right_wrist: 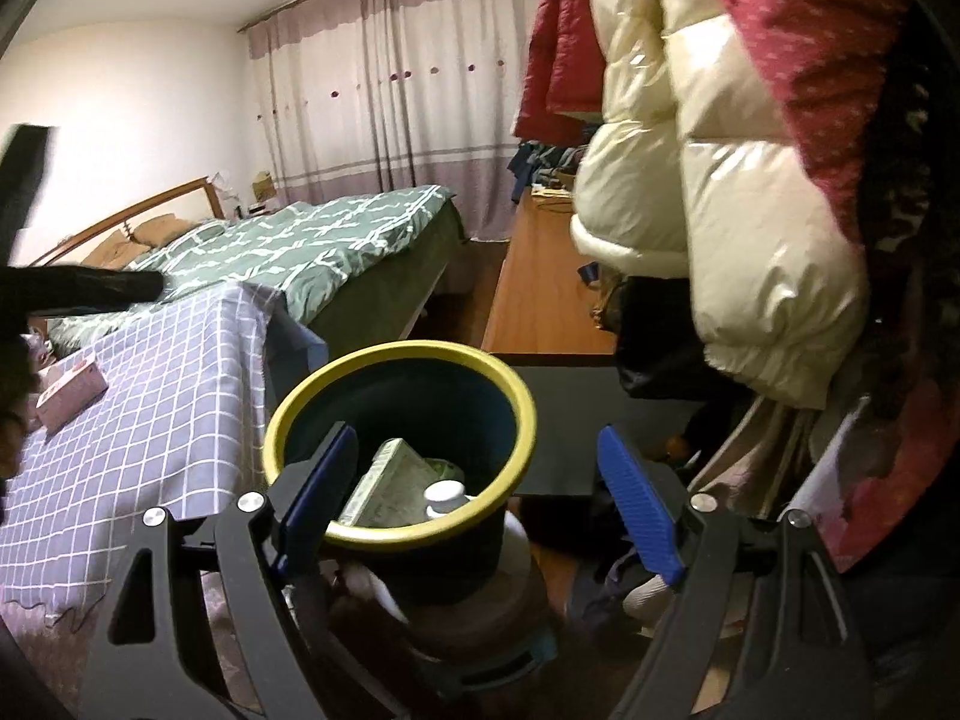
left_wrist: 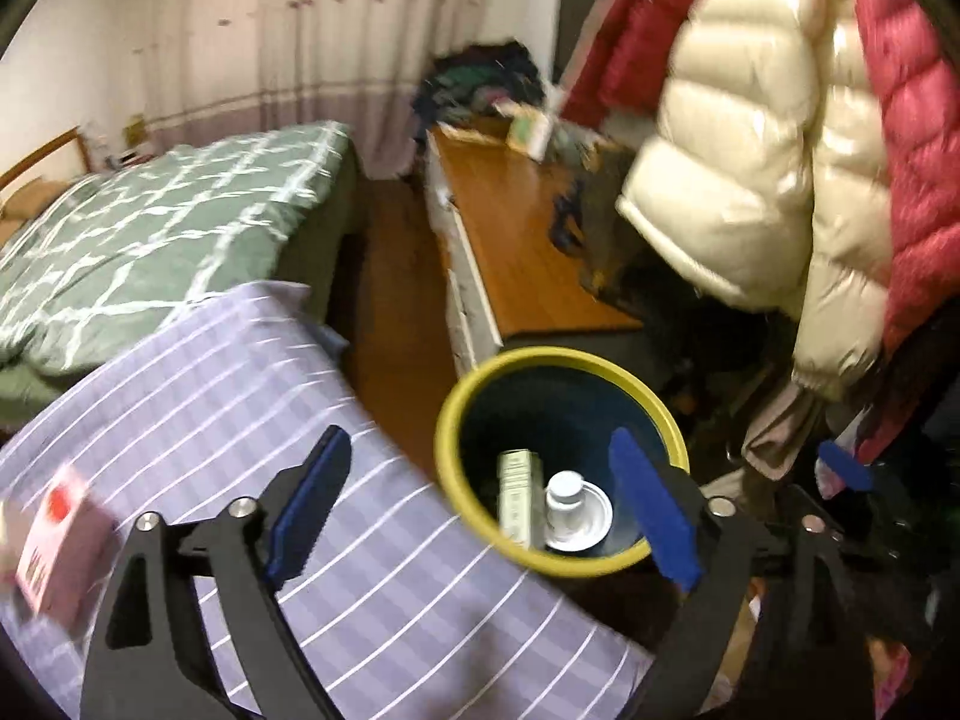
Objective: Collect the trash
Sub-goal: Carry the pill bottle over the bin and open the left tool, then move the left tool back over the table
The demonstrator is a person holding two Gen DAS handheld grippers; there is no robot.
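Bin (right_wrist: 399, 360) mouth open above; jackets (right_wrist: 750, 210) crowd right.

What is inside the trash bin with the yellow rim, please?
Inside the trash bin lie a flat greenish carton leaning on the wall and a white bottle with a round cap. The bin's near wall hides the bottom and anything under them.

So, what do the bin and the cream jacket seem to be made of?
Bin: probably moulded plastic, matte, with a smooth yellow-green rim and dark inside. Cream jacket: glossy quilted synthetic shell, likely nylon or polyester, judging by its sheen and puffed panels.
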